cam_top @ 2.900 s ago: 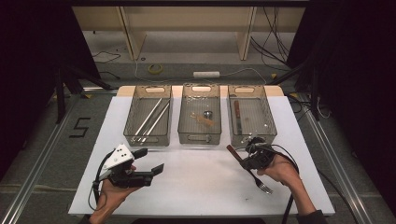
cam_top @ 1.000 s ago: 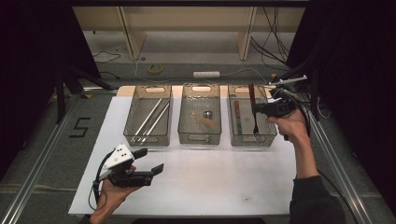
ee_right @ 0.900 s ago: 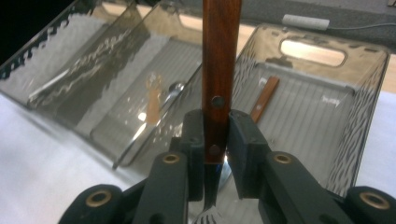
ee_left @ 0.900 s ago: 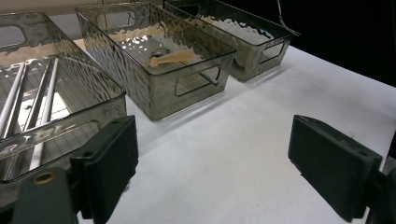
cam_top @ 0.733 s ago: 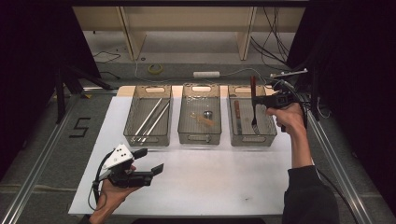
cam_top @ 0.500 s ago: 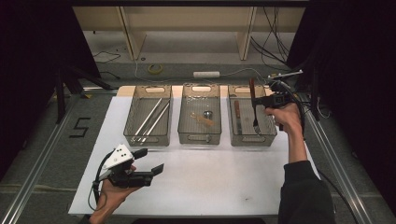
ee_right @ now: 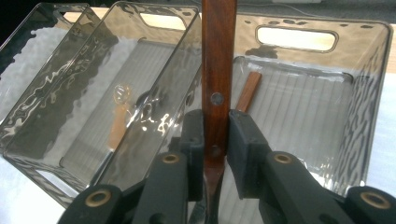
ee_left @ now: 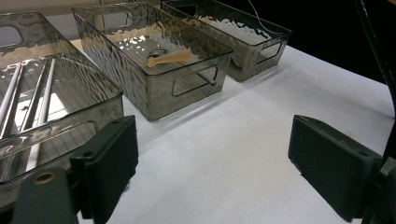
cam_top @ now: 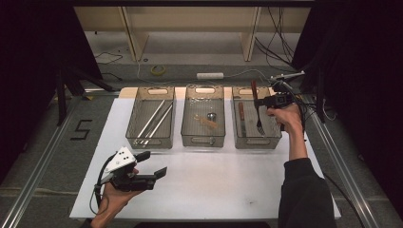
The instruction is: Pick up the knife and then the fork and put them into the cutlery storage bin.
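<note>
While fork hangs tines-down: right claw (cam_top: 260, 105) clamps the wood-handled fork (ee_right: 218, 70) over the right bin (cam_top: 273, 137).
Do it well: lower straight, release beside the knife (cam_top: 241, 111) inside.
Left claw (cam_top: 147, 167): jaws apart, idle on the table (cam_top: 214, 190).
Change: fork carried from table front to bin.

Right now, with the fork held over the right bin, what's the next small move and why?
Probably lower the fork a little and open the jaws. The right gripper clamps its wooden handle, tines down above the right bin, where another wood-handled piece already lies. The left gripper sits open, away from the bins.
</note>
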`<act>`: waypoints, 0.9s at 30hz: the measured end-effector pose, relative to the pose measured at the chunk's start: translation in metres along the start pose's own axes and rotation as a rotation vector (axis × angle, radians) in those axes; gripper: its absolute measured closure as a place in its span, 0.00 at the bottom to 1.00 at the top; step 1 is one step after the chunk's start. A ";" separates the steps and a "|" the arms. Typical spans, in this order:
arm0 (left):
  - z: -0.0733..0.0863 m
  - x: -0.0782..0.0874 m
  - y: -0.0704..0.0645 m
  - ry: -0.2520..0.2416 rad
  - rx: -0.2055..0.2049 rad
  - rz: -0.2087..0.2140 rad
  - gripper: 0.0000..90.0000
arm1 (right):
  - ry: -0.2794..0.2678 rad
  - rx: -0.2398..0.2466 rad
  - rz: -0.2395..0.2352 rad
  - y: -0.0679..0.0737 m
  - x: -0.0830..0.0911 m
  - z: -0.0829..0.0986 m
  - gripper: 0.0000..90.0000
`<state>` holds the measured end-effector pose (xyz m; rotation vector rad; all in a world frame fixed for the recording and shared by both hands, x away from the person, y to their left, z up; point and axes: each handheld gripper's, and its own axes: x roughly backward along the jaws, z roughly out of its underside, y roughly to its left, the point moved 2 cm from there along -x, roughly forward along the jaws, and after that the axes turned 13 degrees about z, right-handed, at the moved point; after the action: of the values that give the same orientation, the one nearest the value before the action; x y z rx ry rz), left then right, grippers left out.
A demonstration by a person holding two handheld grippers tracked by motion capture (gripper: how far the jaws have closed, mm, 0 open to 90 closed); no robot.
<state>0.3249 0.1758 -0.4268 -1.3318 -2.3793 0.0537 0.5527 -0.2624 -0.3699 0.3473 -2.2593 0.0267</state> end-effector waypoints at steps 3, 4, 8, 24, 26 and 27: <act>0.000 0.000 0.000 0.001 -0.001 0.001 0.17 | 0.003 -0.017 0.004 -0.001 -0.005 -0.001 0.86; 0.000 0.000 0.000 0.001 -0.001 0.001 0.17 | 0.003 -0.022 0.002 -0.001 -0.006 -0.001 0.86; 0.000 0.000 0.000 0.002 0.000 0.001 0.17 | 0.035 -0.015 0.011 0.000 -0.016 -0.001 0.73; 0.000 0.000 0.000 0.002 0.000 0.002 0.17 | 0.005 0.015 0.025 0.007 -0.002 -0.005 0.54; 0.000 0.000 0.000 0.003 0.002 0.002 0.17 | -0.002 0.017 0.023 0.008 0.000 -0.005 0.52; 0.000 0.000 0.000 0.003 0.002 0.002 0.17 | -0.004 0.019 0.018 0.009 0.000 -0.004 0.51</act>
<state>0.3253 0.1757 -0.4271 -1.3324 -2.3745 0.0541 0.5530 -0.2530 -0.3660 0.3370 -2.2672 0.0572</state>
